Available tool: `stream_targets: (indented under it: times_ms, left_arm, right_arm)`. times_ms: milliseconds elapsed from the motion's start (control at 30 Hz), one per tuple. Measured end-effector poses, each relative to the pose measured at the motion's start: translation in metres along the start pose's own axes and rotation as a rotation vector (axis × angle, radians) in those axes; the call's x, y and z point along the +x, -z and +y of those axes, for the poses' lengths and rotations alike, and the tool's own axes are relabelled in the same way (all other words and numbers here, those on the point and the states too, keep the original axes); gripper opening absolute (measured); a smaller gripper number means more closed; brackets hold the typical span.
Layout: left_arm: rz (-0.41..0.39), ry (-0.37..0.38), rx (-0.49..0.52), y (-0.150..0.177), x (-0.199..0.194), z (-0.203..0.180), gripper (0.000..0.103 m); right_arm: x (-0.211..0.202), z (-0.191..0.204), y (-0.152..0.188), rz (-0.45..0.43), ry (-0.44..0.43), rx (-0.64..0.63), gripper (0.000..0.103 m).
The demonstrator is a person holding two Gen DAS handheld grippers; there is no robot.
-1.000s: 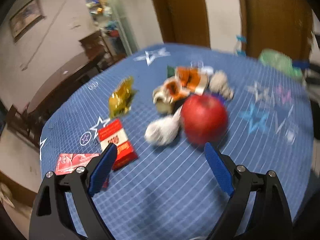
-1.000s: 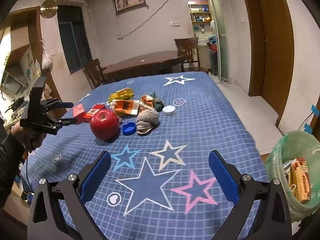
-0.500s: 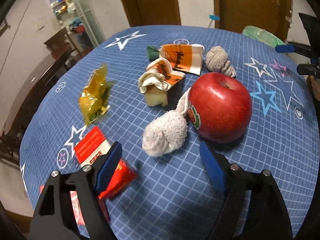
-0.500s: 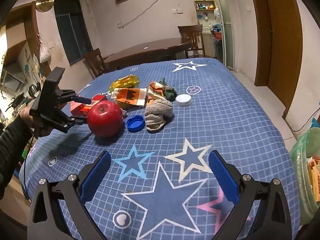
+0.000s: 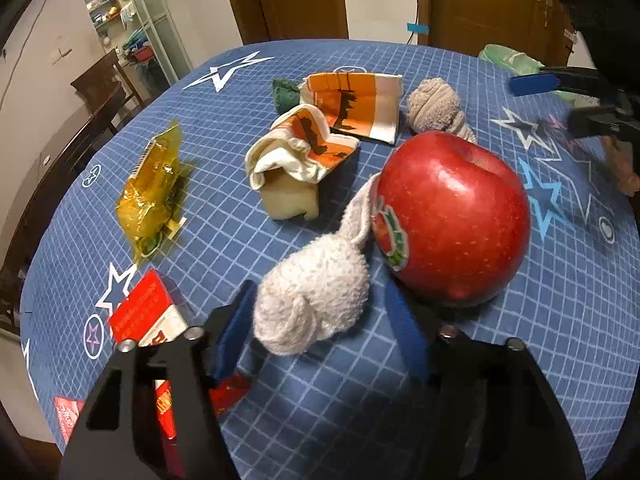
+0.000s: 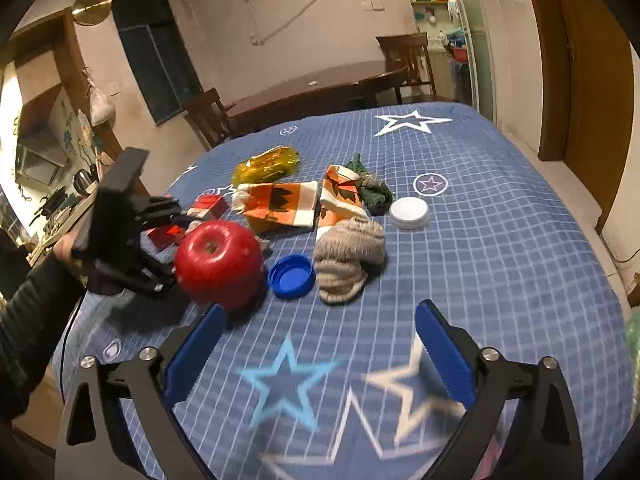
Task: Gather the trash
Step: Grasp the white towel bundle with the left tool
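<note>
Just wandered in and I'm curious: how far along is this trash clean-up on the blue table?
Early, it seems. A green trash bag sits past the table edge; whether anything is in it cannot be seen. In hand: nothing yet. The left gripper is open around a white sock beside the red apple; the right gripper hovers open. Left: yellow wrapper, red packets, blue cap, white lid.

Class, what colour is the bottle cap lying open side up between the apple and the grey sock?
Blue; the bottle cap shows best in the right wrist view.
</note>
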State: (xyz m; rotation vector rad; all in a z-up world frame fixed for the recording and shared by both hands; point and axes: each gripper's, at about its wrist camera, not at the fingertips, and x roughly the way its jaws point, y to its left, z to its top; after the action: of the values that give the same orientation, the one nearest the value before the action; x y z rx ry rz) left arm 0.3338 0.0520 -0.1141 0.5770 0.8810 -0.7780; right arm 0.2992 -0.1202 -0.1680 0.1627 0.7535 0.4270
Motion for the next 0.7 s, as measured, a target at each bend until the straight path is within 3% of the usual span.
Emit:
stream_targets:
  times_ms: [100,367,533,700]
  left_arm:
    - [-0.008,-0.008,-0.008,0.001,-0.001,-0.003,0.049]
    - [-0.036,-0.025,-0.055,0.002,-0.001,-0.002,0.044]
    - [-0.051,-0.060,-0.097,0.011,-0.007,-0.004,0.042]
    - [-0.055,-0.109,-0.152,0.017,-0.014,-0.009,0.041]
  right_arm:
    - [0.022,-0.001,-0.013,0.035,0.019,-0.001,0.076]
    - [0.068,-0.008,-0.032,0.092,0.064,0.014,0.076]
    - [0.074,-0.004,-0.029,0.087,0.090,-0.016,0.053]
    - [0.063,0.002,-0.025,0.056,0.106,-0.054,0.042]
